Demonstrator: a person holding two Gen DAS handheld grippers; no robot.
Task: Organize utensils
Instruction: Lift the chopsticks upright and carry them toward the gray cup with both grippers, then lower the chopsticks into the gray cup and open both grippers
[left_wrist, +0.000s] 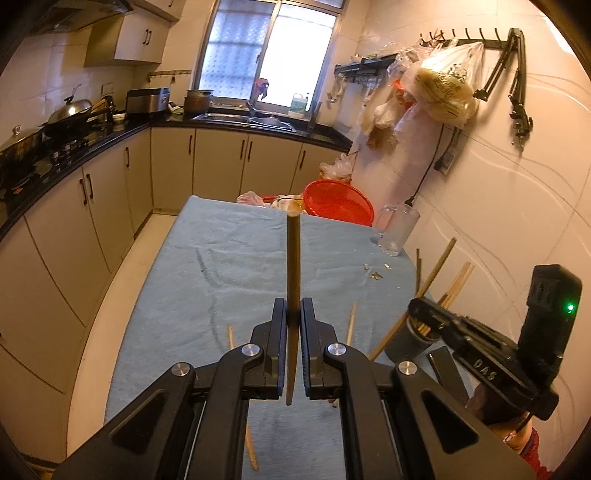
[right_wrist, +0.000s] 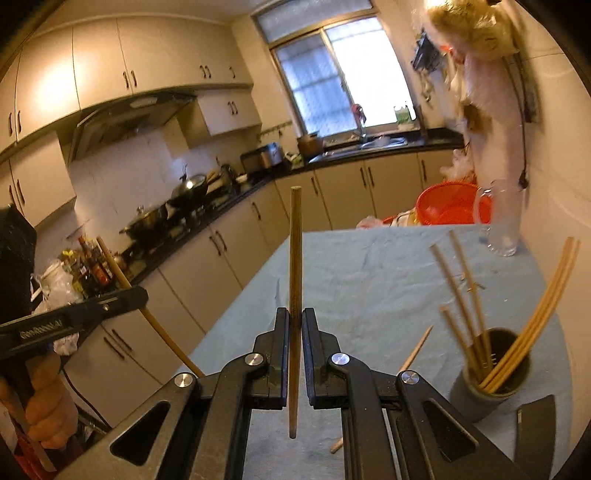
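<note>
Bamboo chopsticks already fill our grey holder (right_wrist: 491, 376) at near right, each gripper (left_wrist: 293, 314) (right_wrist: 295, 317) clamps one more, and several strays (left_wrist: 351, 322) await on the blue cloth (left_wrist: 221, 258).

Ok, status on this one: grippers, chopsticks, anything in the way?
Left gripper shut on one chopstick. Right gripper shut on another chopstick. Holder partly filled, strays on the cloth. Nothing blocking.

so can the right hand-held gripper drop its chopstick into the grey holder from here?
Probably yes. The right hand-held gripper holds its chopstick above the cloth; the grey holder stands near, its mouth partly free.
</note>
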